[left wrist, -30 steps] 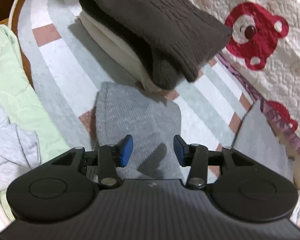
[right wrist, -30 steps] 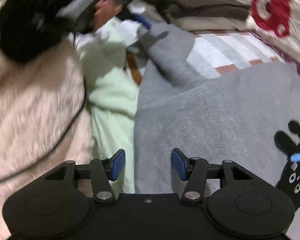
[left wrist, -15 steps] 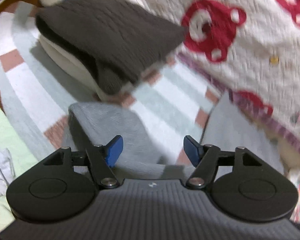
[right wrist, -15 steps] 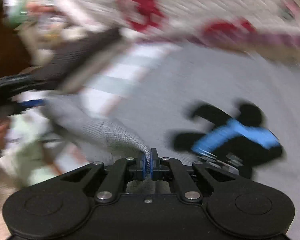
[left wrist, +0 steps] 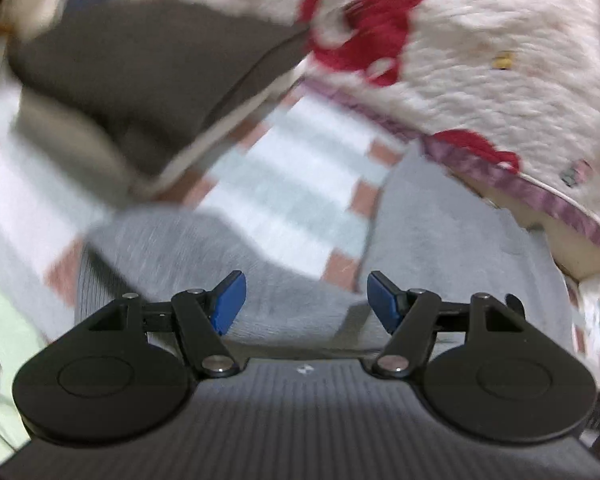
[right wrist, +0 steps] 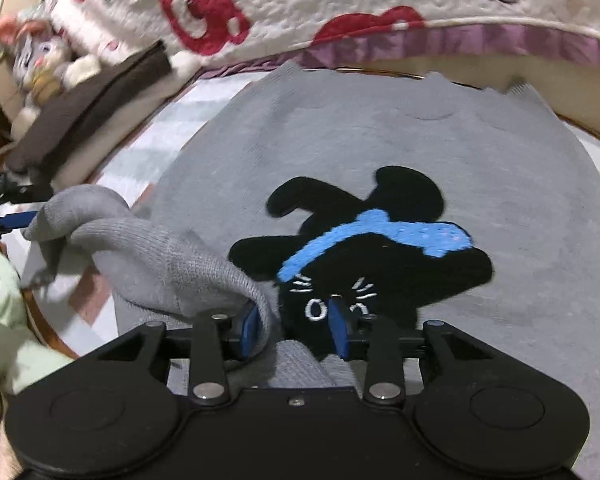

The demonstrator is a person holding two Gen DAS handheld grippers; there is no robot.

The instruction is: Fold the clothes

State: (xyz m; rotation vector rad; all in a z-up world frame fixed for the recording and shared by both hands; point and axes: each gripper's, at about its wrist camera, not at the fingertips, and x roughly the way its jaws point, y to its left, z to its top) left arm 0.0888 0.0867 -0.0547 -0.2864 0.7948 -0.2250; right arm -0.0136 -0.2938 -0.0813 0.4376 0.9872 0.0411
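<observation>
Right wrist view: a grey knitted sweater bearing a black cat motif with a blue scarf lies spread flat on a striped sheet of pale grey, white and brown blocks, its far hem next to a white quilt with red bear figures and a purple border. The grey ribbed sleeve is folded inward across the sweater's front, its cuff draped against the left blue pad of the right gripper, whose fingers stand moderately apart over the cat motif; whether the cuff is merely resting on the pad cannot be told. At far left, a folded stack of dark brown knitwear over a cream garment sits beside soft toys; a pale green garment lies at the lower left edge. Left wrist view (motion-blurred): the left gripper has its fingers spread wide, empty, above the grey sleeve fabric, with the brown-and-cream stack beyond.
</observation>
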